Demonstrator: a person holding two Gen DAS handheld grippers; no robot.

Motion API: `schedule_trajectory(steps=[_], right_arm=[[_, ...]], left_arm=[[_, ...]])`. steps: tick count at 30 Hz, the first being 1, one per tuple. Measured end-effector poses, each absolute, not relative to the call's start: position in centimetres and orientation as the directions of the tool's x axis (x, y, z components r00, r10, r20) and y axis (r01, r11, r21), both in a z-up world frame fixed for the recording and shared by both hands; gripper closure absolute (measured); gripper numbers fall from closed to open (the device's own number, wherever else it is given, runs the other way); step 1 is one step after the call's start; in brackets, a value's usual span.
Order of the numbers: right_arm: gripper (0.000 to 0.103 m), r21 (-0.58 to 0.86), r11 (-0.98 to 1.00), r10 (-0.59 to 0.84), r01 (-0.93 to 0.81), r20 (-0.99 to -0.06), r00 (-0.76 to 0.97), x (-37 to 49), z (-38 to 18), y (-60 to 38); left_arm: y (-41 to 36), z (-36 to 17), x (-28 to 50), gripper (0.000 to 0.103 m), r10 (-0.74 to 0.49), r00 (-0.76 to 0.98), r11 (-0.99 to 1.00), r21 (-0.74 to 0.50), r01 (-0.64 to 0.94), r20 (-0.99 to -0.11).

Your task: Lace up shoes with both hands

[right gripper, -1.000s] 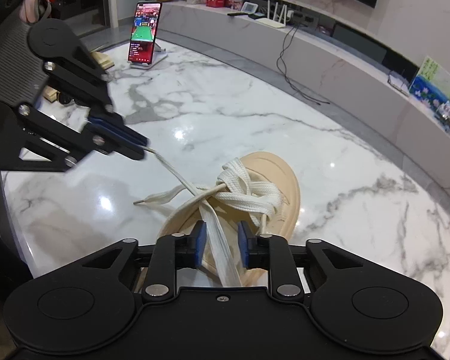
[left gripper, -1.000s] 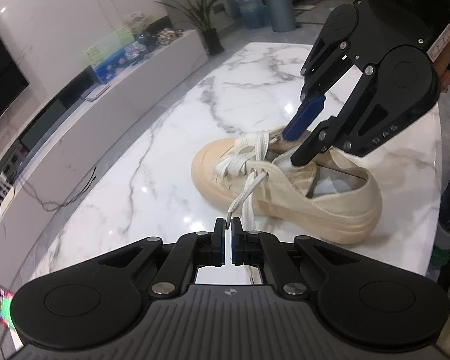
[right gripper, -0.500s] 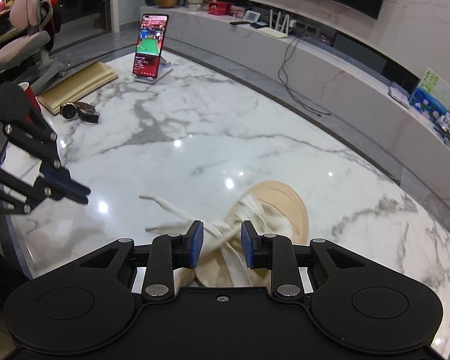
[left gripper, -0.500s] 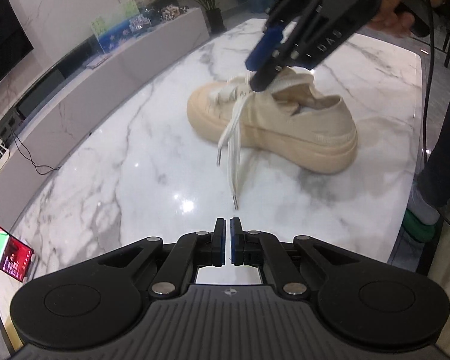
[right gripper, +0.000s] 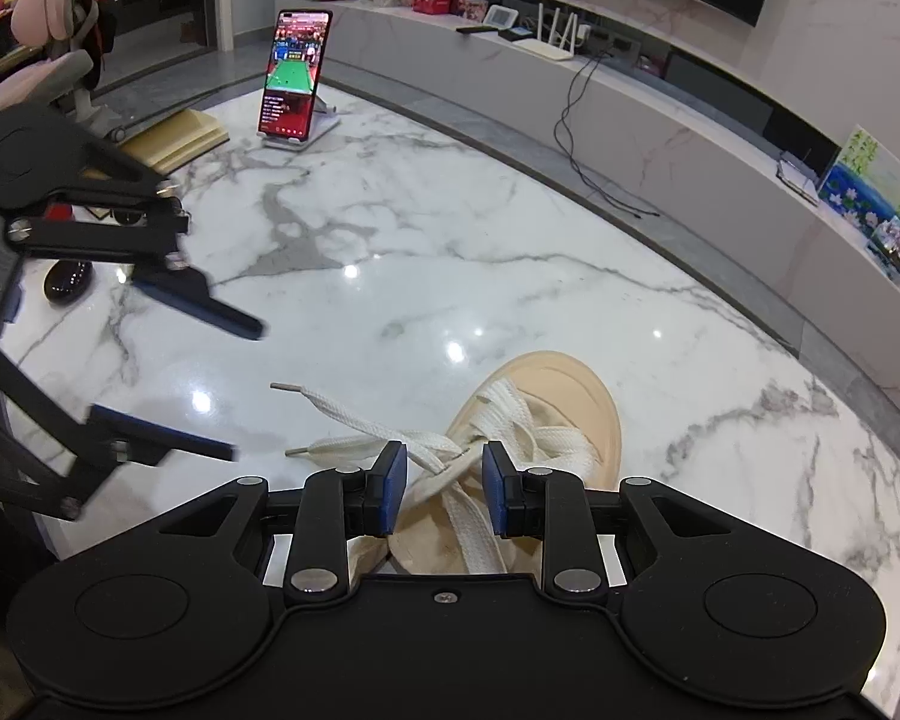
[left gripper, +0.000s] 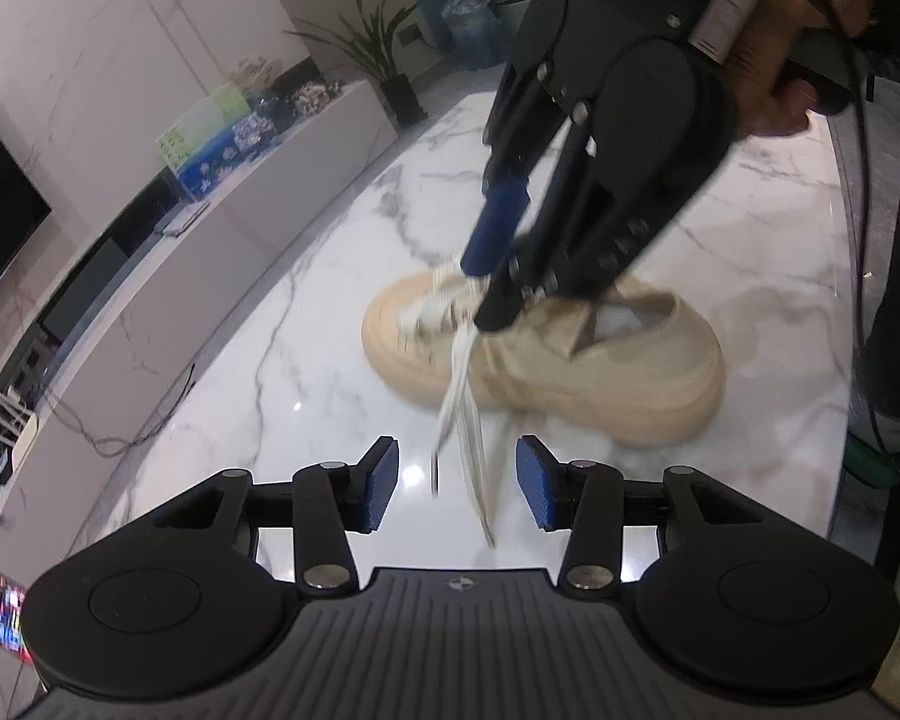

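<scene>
A beige shoe with white laces sits on the marble table. Two lace ends hang off its side toward my left gripper, which is open with the lace ends lying between its blue pads, not gripped. In the right wrist view the shoe lies just ahead of my right gripper. It is open, poised over the laced tongue, with a lace strand crossing between its fingers. The left gripper shows there at the left, open, near the lace tips.
A phone on a stand plays video at the far side of the table. A beige book and dark sunglasses lie near the table's left edge. A low cabinet runs behind. The person's hand holds the right gripper.
My left gripper has let go of the lace, opened wide and come back toward the shoe. The lace ends have dropped onto the table. My right gripper stays open over the shoe.
</scene>
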State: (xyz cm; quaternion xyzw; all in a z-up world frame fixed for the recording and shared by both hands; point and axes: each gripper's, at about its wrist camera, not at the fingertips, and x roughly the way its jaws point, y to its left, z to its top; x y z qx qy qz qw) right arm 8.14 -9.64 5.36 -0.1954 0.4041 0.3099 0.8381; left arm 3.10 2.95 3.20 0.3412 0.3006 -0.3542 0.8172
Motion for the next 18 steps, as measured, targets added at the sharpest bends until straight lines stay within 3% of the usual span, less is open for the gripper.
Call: schedule_trajectory(steps=[3, 9, 13, 18], right_arm=[[0.078, -0.078, 0.735, 0.351, -0.673, -0.806, 0.477, 8.1, 5.2, -10.1], [0.078, -0.122, 0.701, 0.312, -0.703, -0.833, 0.456, 7.5, 4.3, -10.2], [0.078, -0.113, 0.691, 0.333, -0.714, -0.828, 0.452, 7.4, 4.4, -10.2], [0.077, -0.103, 0.682, 0.345, -0.724, -0.828, 0.442, 7.2, 4.4, -9.8]], left_arm=[[1.9, 2.4, 4.3, 0.072, -0.37, 0.543, 0.521, 0.316, 0.793, -0.754], [0.0, 0.7, 5.1, 0.081, -0.344, 0.501, 0.476, 0.312, 0.822, -0.794], [-0.2, 0.9, 5.4, 0.096, -0.368, 0.492, 0.493, 0.283, 0.822, -0.789], [-0.3, 1.1, 5.8, 0.096, -0.354, 0.515, 0.517, 0.296, 0.803, -0.78]])
